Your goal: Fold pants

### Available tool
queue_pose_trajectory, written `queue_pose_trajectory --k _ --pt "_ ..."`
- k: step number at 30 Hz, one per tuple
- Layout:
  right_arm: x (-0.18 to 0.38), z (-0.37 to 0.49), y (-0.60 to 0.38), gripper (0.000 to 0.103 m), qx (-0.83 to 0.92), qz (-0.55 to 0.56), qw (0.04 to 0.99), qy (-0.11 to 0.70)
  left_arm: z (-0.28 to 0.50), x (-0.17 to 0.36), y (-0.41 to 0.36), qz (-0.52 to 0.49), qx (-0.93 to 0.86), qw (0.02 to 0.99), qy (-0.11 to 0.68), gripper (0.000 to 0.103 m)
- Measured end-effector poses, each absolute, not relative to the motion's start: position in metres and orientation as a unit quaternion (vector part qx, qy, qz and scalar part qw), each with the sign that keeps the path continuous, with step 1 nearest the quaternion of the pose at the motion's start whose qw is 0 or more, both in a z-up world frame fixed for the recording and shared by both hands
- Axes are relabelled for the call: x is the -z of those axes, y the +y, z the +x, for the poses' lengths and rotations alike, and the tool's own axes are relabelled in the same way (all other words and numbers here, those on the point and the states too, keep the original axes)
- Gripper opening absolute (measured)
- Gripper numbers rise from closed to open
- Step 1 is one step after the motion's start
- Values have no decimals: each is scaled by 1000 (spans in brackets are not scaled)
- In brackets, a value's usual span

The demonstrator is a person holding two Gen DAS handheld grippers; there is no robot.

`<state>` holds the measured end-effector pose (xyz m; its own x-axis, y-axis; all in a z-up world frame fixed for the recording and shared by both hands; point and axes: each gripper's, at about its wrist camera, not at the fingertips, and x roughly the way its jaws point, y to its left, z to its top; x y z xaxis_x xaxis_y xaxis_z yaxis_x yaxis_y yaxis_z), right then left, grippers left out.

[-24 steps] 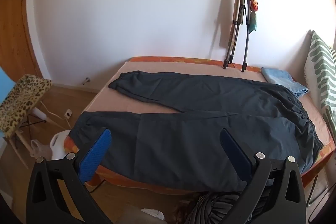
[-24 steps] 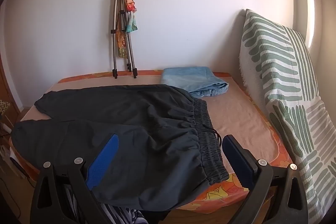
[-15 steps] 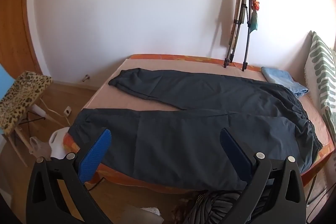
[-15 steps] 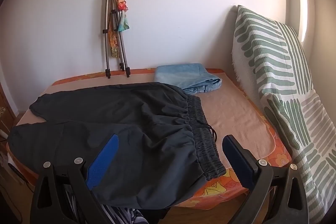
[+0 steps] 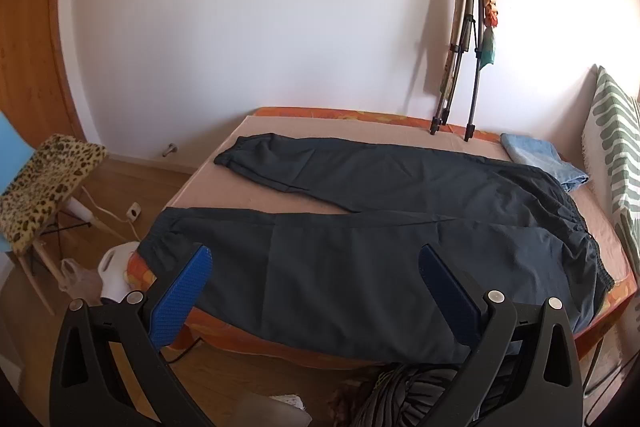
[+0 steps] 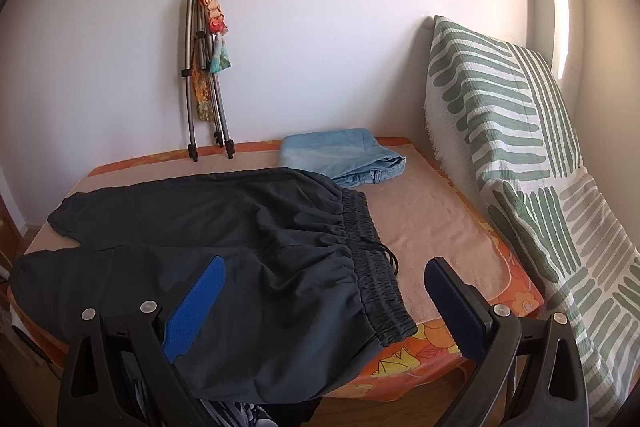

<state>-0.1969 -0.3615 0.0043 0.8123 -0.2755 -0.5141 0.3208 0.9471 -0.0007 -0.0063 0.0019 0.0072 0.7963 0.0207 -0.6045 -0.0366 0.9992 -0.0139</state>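
Dark pants [image 5: 360, 227] lie spread flat on the bed [image 5: 224, 183], unfolded, legs splayed apart in a V. Long axis runs across the bed as seen from the left wrist: waistband [image 6: 372, 259] toward the striped cushion [image 6: 520, 155] end, cuffs [image 5: 228, 157] toward the opposite end near the leopard-print stool [image 5: 48, 179]. Near leg overhangs the bed's front edge a bit, and its cuff sits at the corner. Left hand-held gripper [image 5: 312, 283] has jaws wide apart, nothing between them, hovering above the near leg; right hand-held gripper [image 6: 324, 303] likewise spread wide and empty, hovering near the waistband corner. Neither touches fabric. Risks, as judgement: thin slick-looking fabric, so a pinch may catch only the top layer and the fold comes out skewed; the overhanging near leg could slide off the bed if tugged toward the edge; drawstring [image 6: 390, 257] poking out at the waistband might snag a finger. Folded blue cloth [image 6: 344, 157] and tripod [image 6: 204, 75] sit behind the pants, and a wide sweep could drag over the cloth.
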Motion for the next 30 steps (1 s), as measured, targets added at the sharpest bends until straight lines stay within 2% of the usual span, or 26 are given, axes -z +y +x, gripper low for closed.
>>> queue_pose_trajectory --k 30 --pt "-8 -195 -360 101 157 31 953 256 -7 -7 10 -20 -16 948 316 103"
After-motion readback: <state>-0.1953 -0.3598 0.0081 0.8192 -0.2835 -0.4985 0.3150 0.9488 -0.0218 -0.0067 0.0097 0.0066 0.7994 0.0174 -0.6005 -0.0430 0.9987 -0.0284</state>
